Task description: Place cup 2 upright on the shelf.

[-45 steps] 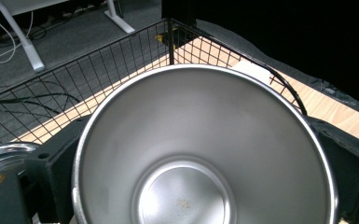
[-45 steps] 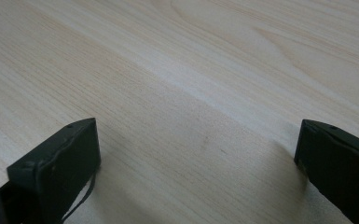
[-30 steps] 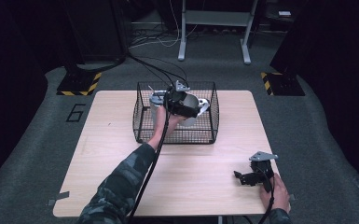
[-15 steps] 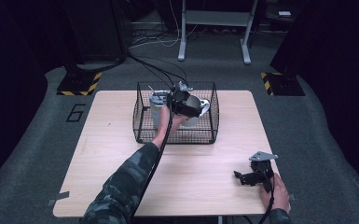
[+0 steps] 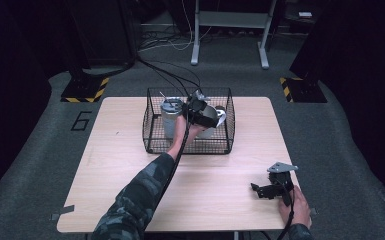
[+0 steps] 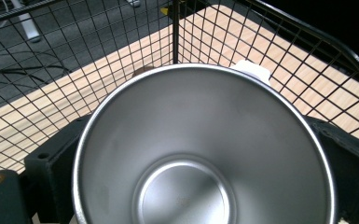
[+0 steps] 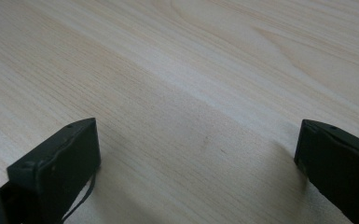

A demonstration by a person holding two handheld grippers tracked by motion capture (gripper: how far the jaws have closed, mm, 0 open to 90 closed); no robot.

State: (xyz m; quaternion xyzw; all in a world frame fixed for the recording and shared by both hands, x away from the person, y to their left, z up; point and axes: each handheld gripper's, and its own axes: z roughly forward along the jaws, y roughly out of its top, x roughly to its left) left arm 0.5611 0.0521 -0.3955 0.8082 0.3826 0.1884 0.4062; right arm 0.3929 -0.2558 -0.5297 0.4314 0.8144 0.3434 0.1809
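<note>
- Left gripper view: steel cup (image 6: 205, 154) seen mouth-on, bare inside, clamped between two black jaws pressed against its outer wall on either side.
- Sits inside the wire basket (image 6: 121, 56), mesh walls rising behind and to both sides; a small white piece (image 6: 254, 71) peeks over the far rim, too hidden to identify.
- High view: same cup (image 5: 211, 119) tilted in the left gripper (image 5: 200, 111), within the basket (image 5: 152, 135) at the far middle of the table (image 5: 105, 165).
- Cannot tell whether the cup rests on the basket floor or hangs just above it.
- Second metal container (image 5: 171, 116) upright in the basket's left part, just beside the held cup, lidded by the look of it.
- Right gripper (image 5: 272, 187) low over the near right corner of the table, well apart from the basket, held by the right hand (image 5: 294, 206).
- Right gripper view: jaws spread wide over bare wood (image 7: 191, 93), nothing between them.
- Judgement on progress: work reads as moving cups to or from the basket; direction unclear from these pictures.
- If loading: cup already past the rim, left to set upright, release and withdraw.
- If unloading: grip secured, left to lift clear of the mesh and place on the table; other container untouched.
</note>
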